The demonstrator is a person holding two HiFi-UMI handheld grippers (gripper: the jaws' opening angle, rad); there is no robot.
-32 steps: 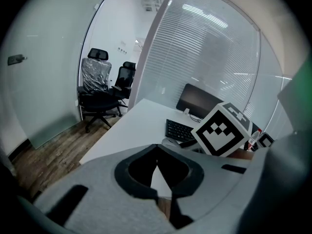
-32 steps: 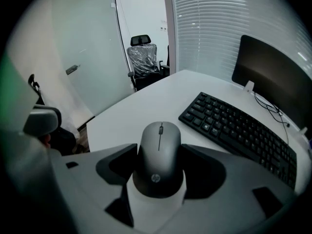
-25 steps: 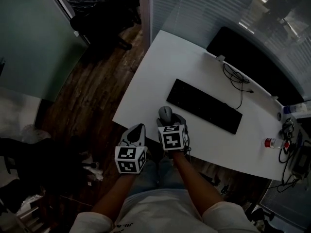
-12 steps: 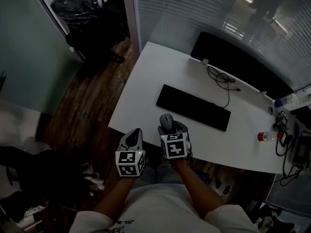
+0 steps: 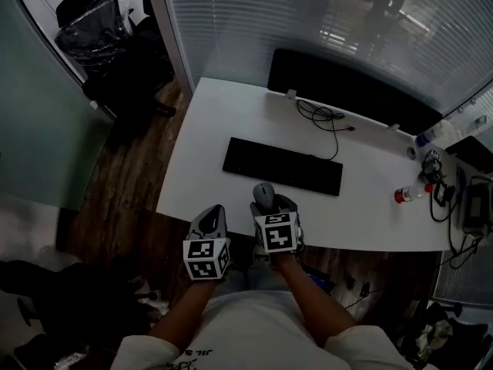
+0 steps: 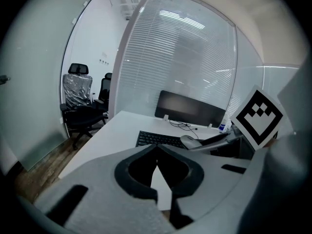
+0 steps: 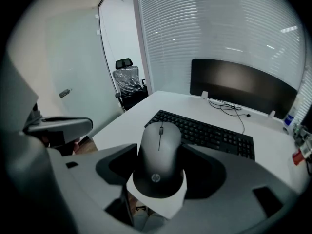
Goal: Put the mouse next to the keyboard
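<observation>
Right claw [image 5: 266, 201] is spread wide and clamped on the mouse [image 7: 160, 152], holding it at the counter's [image 5: 216, 122] near edge, just short of the keyboard [image 5: 282, 166]. Whether it's touching down, I can't tell. Left claw [image 5: 213, 216] is pinched together, empty, just beside the right.

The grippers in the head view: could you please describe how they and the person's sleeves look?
The left gripper and right gripper have grey moulded tongs with dark hollows inside. Each carries a white cube printed with black square markers. No cables show. The person wears a light short-sleeved shirt.
</observation>
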